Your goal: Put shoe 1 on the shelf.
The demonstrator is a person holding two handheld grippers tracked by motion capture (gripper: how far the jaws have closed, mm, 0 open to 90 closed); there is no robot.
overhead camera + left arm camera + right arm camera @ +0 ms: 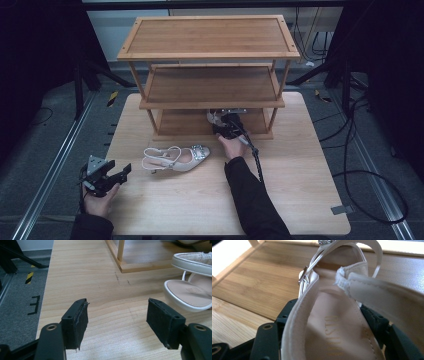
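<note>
Sandal held at the lowest shelf of the rack.
Your right gripper (226,127) pinches a cream sandal (332,322) between its jaws at the bamboo rack (210,55), long axis running away from you. Your left gripper (107,175) rests with jaws spread; the second sandal (176,158) lies crosswise on the worktop (300,200), toe rightward.

bare table (300,190) right of the arm, sandal (176,157) before rack (210,102) blocks left approach

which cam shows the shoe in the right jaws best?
Right gripper view: the cream slingback sandal held by the right gripper sits between its jaws, insole and buckle up close. High view shows it small, at the rack's bottom shelf. Left gripper view catches at most an unclear sliver.
</note>
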